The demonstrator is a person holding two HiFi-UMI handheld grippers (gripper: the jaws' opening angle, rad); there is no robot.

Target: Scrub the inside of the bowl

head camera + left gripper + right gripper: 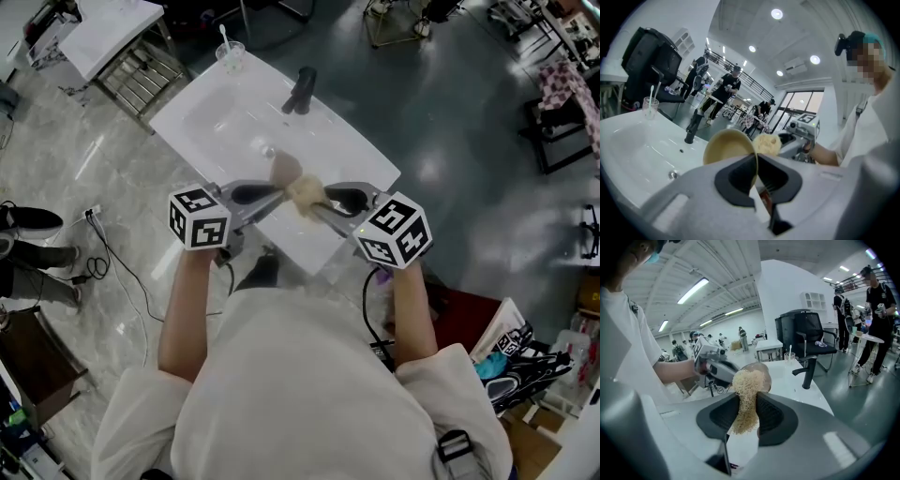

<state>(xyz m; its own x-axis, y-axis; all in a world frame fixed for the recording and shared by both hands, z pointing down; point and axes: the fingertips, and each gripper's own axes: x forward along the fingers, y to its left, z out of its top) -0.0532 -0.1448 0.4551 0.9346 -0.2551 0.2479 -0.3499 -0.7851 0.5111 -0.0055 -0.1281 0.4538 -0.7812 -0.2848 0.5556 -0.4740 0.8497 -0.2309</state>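
My left gripper (277, 193) is shut on the rim of a small tan bowl (727, 146), which it holds tilted above the front of the white sink (216, 122). In the head view the bowl (284, 169) shows just past the jaws. My right gripper (745, 412) is shut on a pale fibrous scrubber (747, 392). The scrubber (307, 193) presses against the bowl's open side, between the two grippers. In the right gripper view the bowl (763, 369) sits behind the scrubber, with the left gripper (712, 365) beyond it.
A black faucet (300, 90) stands at the sink's far edge, and a clear cup (230, 54) with a stick in it at the far left corner. The drain (672, 174) lies in the basin. Cables (112, 267) trail on the floor at left. People stand in the background.
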